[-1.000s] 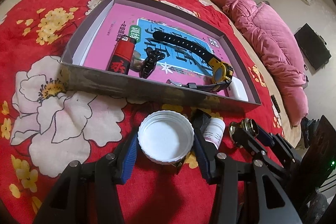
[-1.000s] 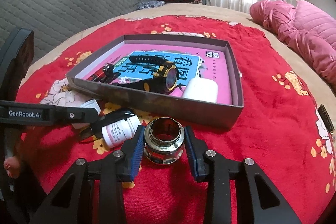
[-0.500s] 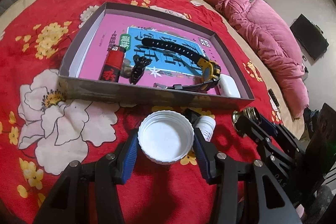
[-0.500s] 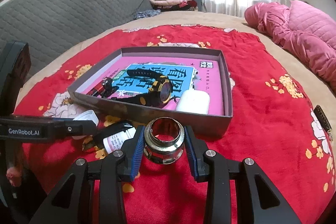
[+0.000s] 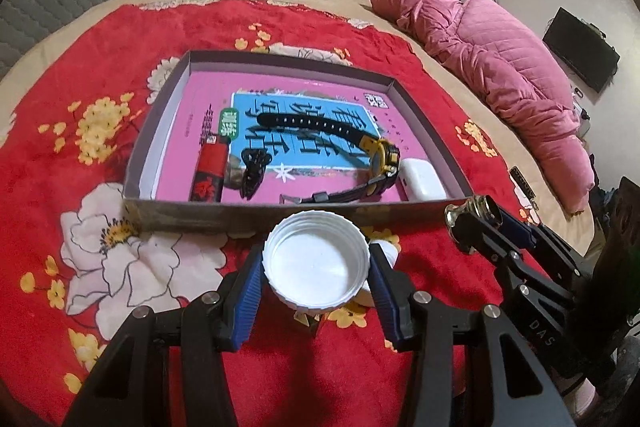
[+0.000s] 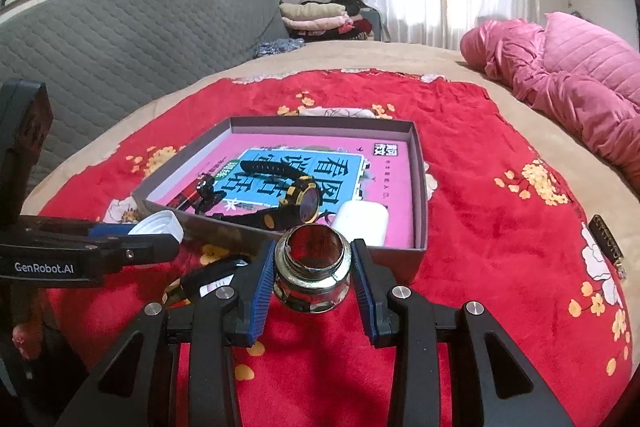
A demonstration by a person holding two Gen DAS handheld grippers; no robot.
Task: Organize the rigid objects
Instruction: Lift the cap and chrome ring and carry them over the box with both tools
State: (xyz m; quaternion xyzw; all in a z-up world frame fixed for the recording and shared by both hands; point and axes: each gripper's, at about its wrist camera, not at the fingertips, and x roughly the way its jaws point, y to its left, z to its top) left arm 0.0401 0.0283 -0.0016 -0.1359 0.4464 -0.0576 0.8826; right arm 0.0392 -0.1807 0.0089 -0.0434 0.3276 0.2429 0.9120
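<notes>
while angled down toward the box (image 5: 256, 219), left gripper (image 5: 316, 269) clamping white cap (image 5: 316, 265) hollow-up; right gripper (image 6: 312, 269) clamping metal fitting (image 6: 314, 267), mouth up.

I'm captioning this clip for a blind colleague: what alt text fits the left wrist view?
The left gripper holds a white plastic cap, open side up, above a red floral cloth. Just beyond it lies a shallow grey box holding a black-and-yellow watch, a red lighter and a white case.
</notes>
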